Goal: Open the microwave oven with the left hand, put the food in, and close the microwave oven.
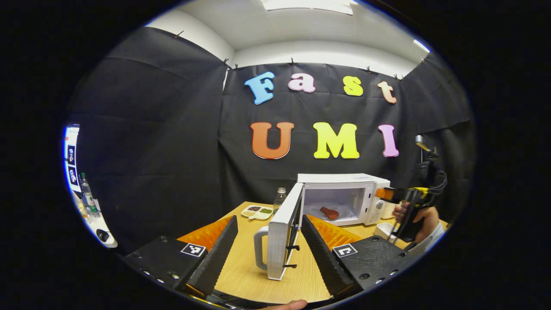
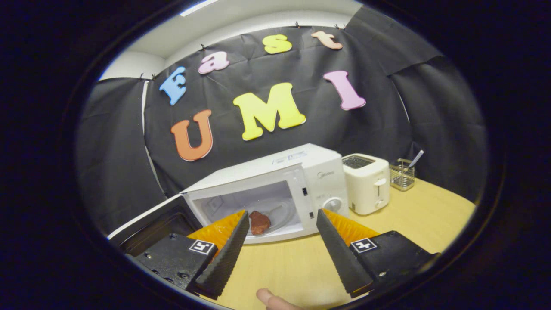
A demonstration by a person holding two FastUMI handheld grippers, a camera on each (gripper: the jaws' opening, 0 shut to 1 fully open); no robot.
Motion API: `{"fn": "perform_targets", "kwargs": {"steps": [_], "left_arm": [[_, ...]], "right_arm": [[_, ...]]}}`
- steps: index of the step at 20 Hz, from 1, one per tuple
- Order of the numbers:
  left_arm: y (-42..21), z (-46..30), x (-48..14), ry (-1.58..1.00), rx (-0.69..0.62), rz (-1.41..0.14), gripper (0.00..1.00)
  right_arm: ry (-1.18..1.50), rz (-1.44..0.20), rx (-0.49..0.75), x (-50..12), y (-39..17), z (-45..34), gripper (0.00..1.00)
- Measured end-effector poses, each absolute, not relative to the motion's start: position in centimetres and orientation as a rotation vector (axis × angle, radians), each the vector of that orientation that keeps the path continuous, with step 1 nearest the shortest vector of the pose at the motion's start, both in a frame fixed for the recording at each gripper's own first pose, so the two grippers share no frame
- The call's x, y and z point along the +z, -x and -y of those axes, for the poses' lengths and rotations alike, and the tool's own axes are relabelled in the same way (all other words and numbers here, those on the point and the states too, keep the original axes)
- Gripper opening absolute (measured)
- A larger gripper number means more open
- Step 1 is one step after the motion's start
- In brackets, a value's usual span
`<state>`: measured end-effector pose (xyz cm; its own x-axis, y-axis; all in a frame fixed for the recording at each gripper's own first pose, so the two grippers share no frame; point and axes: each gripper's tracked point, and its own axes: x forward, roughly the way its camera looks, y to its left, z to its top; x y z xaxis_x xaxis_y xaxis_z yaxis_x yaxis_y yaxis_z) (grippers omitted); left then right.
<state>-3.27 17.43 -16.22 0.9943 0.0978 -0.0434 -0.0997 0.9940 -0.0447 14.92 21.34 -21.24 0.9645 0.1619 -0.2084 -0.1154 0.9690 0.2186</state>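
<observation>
We judge the step in hand to be closing the door: the food (image 2: 259,222), a reddish piece, already lies on the glass plate inside the microwave oven (image 2: 275,189), and the door (image 1: 282,232) stands swung out towards us. Our left gripper (image 1: 269,241) has its fingers spread wide with nothing between them touching the pads; the door's edge and its grey handle (image 1: 259,249) stand in the gap just ahead. Our right gripper (image 2: 280,239) is likewise spread and empty, drawn back from the cavity, with the food straight ahead of it and beyond its left fingertip.

To do this well, we would bring one left finger against the outer face of the door, near the handle side, and push it in a smooth arc. We keep the right gripper clear of the door's swing. We press until the latch seats, without shoving the oven along the table (image 2: 301,267).
</observation>
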Motion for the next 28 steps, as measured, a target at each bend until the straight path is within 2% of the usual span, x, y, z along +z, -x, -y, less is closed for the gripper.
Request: {"fn": "perform_targets", "kwargs": {"steps": [3, 5, 17, 28], "left_arm": [[3.1, -18.0, -17.9, 0.068, 0.092, -0.077, 0.14], [3.1, -18.9, -18.9, 0.081, 0.115, -0.098, 0.00], [-1.1, -21.7, -23.9, 0.064, 0.143, -0.133, 0.00], [-2.1, -17.9, -25.2, 0.095, 0.037, -0.155, 0.00]], "right_arm": [[-0.161, -0.108, 0.109, -16.7, -10.8, -15.7, 1.00], [-0.150, -0.064, 0.094, -14.8, -8.2, -12.8, 0.99], [-0.136, -0.030, 0.126, -13.2, -0.4, -7.3, 0.99], [-0.172, 0.043, 0.125, -9.9, 4.1, -4.9, 0.99]]}}
